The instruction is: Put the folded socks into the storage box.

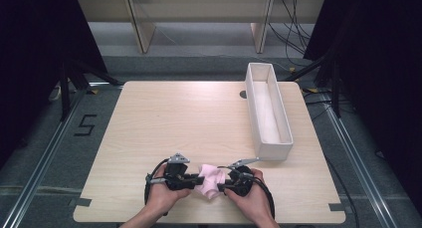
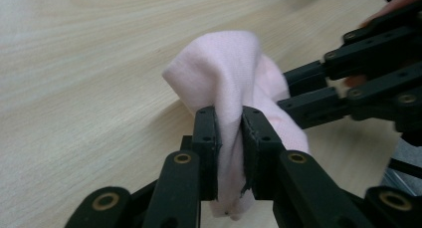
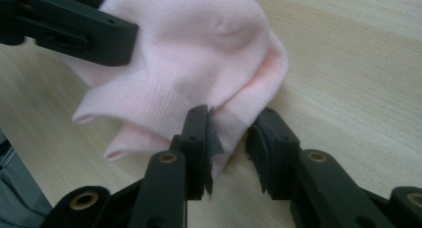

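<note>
Two grippers meet at the pink cloth (image 1: 211,180) (near the table's front edge). The left gripper (image 2: 230,138) pinches a fold. The right gripper (image 3: 230,138) stands spread around another edge.

Light wood table (image 1: 164,123): white long box (image 1: 268,110) at right; pink cloth (image 1: 211,179) near front edge.

Left gripper (image 1: 198,178) pinched, right gripper (image 1: 222,182) parted

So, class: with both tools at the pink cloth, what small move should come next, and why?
Probably close the right tool: its jaws straddle a fold of the pink cloth with a gap showing, while the left tool already pinches it.
</note>
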`<move>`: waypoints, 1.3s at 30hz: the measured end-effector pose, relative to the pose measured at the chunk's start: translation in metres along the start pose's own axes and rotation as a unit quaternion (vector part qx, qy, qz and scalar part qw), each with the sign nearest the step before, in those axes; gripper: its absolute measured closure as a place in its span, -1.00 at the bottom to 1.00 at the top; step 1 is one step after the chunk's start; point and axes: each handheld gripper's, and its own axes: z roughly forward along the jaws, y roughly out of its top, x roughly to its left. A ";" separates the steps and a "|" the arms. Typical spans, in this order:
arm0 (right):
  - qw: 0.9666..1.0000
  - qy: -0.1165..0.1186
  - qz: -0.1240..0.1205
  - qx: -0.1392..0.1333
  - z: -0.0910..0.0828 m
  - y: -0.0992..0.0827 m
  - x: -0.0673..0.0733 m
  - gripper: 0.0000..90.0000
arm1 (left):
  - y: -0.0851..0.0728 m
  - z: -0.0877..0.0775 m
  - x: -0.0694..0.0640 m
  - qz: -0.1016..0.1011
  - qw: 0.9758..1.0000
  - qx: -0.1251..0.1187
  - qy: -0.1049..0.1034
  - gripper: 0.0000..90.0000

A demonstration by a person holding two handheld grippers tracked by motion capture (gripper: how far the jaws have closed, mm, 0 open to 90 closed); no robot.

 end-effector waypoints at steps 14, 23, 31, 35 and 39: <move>1.000 0.000 0.010 0.003 -0.003 0.001 0.001 0.47 | 0.014 -0.006 -0.012 0.026 1.000 -0.003 -0.016 0.77; 0.999 -0.004 0.002 -0.048 -0.031 0.009 0.006 0.74 | 0.018 -0.009 -0.010 0.050 0.999 0.004 -0.009 0.78; 1.000 0.018 -0.005 -0.015 -0.012 0.005 0.018 0.81 | 0.022 -0.009 -0.017 0.066 0.998 -0.002 -0.017 0.78; 1.000 0.025 0.000 -0.012 -0.008 0.003 0.020 0.80 | 0.023 -0.009 -0.020 0.067 0.998 -0.001 -0.021 0.78; 0.999 0.022 -0.022 -0.022 -0.005 0.004 0.016 0.80 | 0.024 -0.008 -0.021 0.064 0.997 0.000 -0.033 0.78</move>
